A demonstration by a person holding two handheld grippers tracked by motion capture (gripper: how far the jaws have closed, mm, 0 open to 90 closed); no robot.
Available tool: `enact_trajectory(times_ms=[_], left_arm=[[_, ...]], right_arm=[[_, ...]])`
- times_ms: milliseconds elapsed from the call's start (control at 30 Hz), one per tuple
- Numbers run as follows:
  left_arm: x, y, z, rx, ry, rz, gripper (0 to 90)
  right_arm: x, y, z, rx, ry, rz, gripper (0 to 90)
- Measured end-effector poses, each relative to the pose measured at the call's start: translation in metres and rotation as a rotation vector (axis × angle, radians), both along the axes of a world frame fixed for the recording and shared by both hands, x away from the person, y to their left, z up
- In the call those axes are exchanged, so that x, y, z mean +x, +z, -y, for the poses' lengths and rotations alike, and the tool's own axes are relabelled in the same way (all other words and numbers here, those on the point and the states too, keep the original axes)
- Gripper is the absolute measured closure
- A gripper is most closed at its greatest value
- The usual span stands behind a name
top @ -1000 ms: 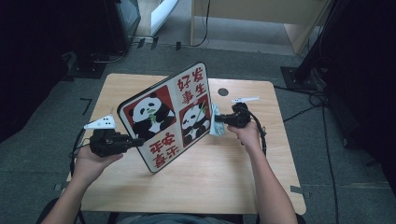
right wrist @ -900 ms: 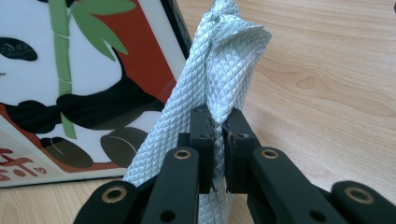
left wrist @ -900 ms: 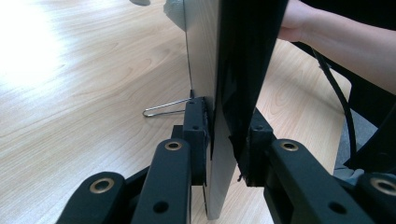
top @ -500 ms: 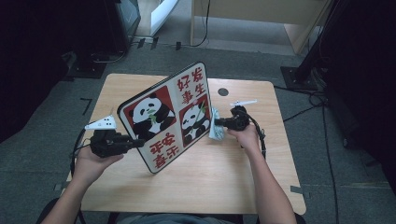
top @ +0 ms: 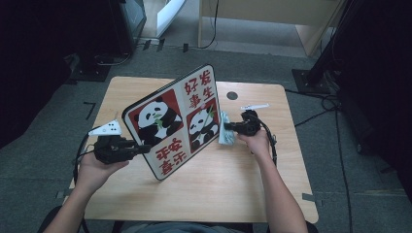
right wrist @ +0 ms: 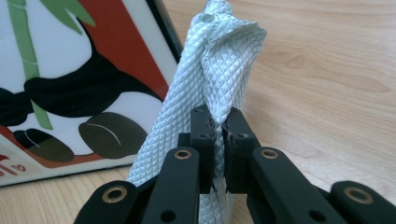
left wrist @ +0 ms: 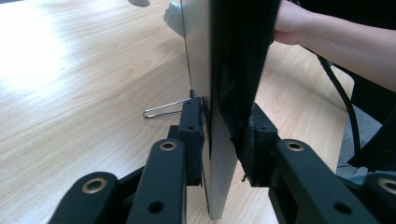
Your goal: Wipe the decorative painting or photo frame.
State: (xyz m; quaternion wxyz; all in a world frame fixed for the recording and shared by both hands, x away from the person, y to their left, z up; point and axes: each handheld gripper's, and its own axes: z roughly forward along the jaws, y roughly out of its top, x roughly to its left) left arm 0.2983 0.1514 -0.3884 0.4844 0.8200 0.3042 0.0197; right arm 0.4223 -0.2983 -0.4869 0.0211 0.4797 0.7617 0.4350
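The panda picture frame (top: 172,121) stands tilted on the wooden table (top: 243,189), one corner on the wood near the middle, its printed face towards the person. It shows two pandas on red panels with characters on white ones. At the left, the left gripper (top: 145,147) has the frame's near-left edge between its jaws. In the left gripper view the left gripper (left wrist: 224,135) straddles that edge: one pad lies against the pale back, the other against the dark front side. Those jaws have just been easing apart a little, with the frame between them and the pads at its faces. A thin wire stand (left wrist: 166,108) sticks out from the back of the frame and rests on the table.

Over on the right, the right gripper (top: 228,127) is clenched on a pale textured cloth (top: 226,134), which sits right at the frame's right edge. In the right gripper view the right gripper (right wrist: 218,125) has its pads pinched tight with a fold of the cloth (right wrist: 219,60) between them, the fabric bunched up above the jaws. Behind it stands the frame (right wrist: 70,88), a panda and green bamboo on it. A small dark round hole (top: 231,95) sits at the table's far side.
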Motion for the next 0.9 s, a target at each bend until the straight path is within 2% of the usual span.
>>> enact_trajectory(times_ms=[233, 367, 500, 733, 900], left_arm=[[0.0, 0.001, -0.004, -0.018, -0.001, -0.004, 66.5], [0.001, 0.001, -0.006, -0.016, 0.001, -0.003, 61.9], [0.001, 0.001, -0.006, -0.015, -0.005, -0.001, 53.5], [0.0, 0.0, -0.005, 0.008, -0.024, 0.006, 40.4], [-0.004, -0.002, -0.008, 0.037, -0.035, 0.021, 37.0]], right_arm=[[-0.002, 0.007, 0.005, 0.006, -0.017, 0.025, 85.0], [-0.005, 0.013, 0.005, -0.011, -0.017, 0.056, 85.0], [-0.009, 0.021, 0.007, -0.015, -0.02, 0.079, 85.0], [-0.015, 0.028, 0.012, -0.026, -0.029, 0.097, 85.0], [-0.019, 0.033, 0.016, -0.023, -0.036, 0.112, 84.9]])
